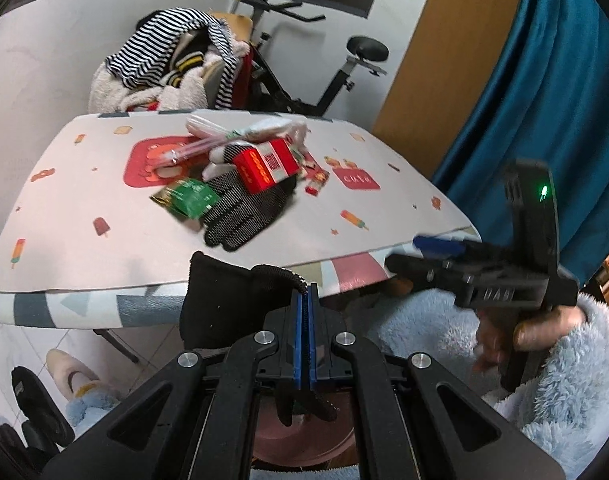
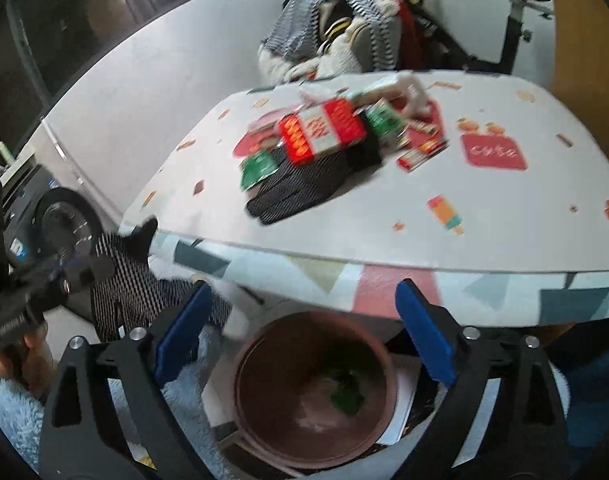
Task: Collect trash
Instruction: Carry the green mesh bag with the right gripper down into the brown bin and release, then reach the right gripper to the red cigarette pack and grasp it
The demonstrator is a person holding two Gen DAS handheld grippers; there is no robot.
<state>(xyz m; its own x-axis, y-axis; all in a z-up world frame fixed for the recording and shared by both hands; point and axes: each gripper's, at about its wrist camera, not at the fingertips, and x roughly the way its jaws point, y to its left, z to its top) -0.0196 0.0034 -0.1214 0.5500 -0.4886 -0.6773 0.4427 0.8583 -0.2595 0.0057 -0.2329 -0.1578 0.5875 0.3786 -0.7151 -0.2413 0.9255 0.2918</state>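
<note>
Pinching a black glove (image 1: 212, 300), the left gripper (image 1: 305, 300) hangs at lower centre; the right gripper (image 2: 304, 320) stands spread and empty above the brown bin (image 2: 312, 392). Wrappers (image 1: 264, 164) remain on the table (image 1: 84, 240), upper centre. Risk: the dangling glove may snag the table edge.

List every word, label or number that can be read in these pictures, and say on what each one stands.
"cute": white letters on the red square patch printed on the white patterned tablecloth.
Red and white cardboard box: printing and a square code, too blurred to read.
Green foil packet: print unreadable.
Small red wrapper: unreadable.
</note>
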